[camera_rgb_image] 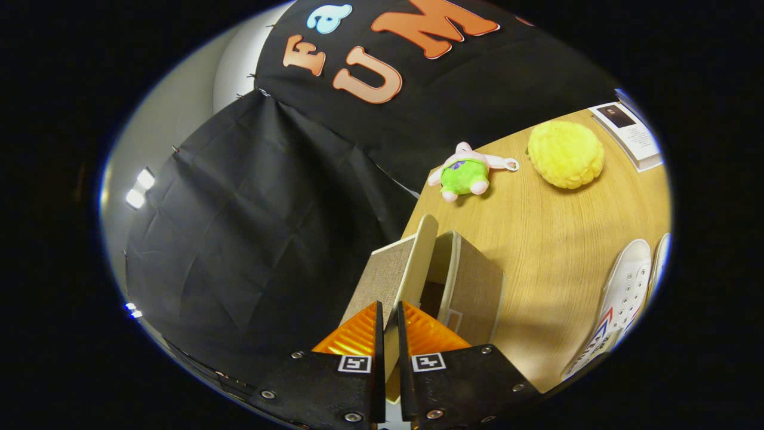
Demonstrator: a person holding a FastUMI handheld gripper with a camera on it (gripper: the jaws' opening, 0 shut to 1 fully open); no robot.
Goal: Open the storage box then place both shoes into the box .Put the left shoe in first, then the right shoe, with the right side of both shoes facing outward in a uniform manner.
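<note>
My gripper (389, 316) is shut on the lid (394, 275) of the storage box, both fingers pressing its thin edge. The lid, with a grey-beige fabric face, stands raised and swung toward the black cloth side. Just beyond the fingers, on the wooden table, the beige storage box (471, 286) stands open, and its dark inside shows beside the lid. To the right of the box, two white shoes (627, 292) with red and blue stripes lie side by side on the table, partly cut off.
A pink and green plush toy (464, 174) and a yellow fluffy ball (566, 154) lie on the wooden table (555, 251) beyond the box. A white booklet (630, 134) sits at the far right corner. The table's left edge runs along the black cloth wall.
</note>
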